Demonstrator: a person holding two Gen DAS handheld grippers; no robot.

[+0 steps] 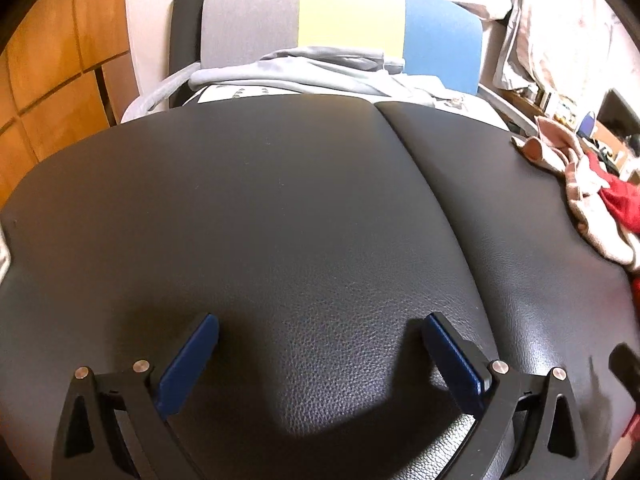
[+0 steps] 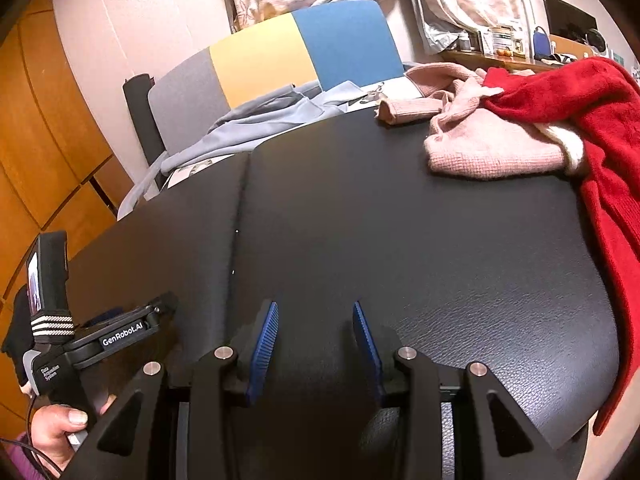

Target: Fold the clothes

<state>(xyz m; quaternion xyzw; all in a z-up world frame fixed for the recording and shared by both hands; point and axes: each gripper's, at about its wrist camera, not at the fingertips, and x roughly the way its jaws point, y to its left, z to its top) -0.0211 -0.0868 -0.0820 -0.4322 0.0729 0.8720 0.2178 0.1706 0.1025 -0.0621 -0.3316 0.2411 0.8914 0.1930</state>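
Black leather-grain bench (image 2: 360, 208), seamed down its middle, stood before a chair with a grey, yellow and blue back (image 2: 280, 56); wood-panelled doors (image 1: 52, 64) lay to the left and a cluttered shelf (image 2: 500, 46) to the far right.

Item 1: pink knit garment (image 2: 492, 148). It lay bunched at the bench's far right corner, one ribbed cuff (image 2: 404, 110) reaching left along the far edge. Judged soft, light and stretchy, likely to sag when lifted; a hem or shoulder seam would give a surer hold than the loose middle. No clear long axis in the heap beyond that leftward sleeve.

Item 2: red knit garment (image 2: 600, 168). It overlapped the pink one and ran along the right edge, trailing off the near side, long axis roughly far-to-near. Judged thicker, heavier and fuzzy, so unlikely to slip.

Item 3: pale blue-grey garment (image 1: 304, 68). It was draped on the chair seat, off the bench, lying left to right. Whether it was folded could not be told.

Left tool (image 1: 320, 356): fingers spread wide, empty, low over bare bench.

Right tool (image 2: 314, 344): fingers parted, narrower, empty, well short of the knits.
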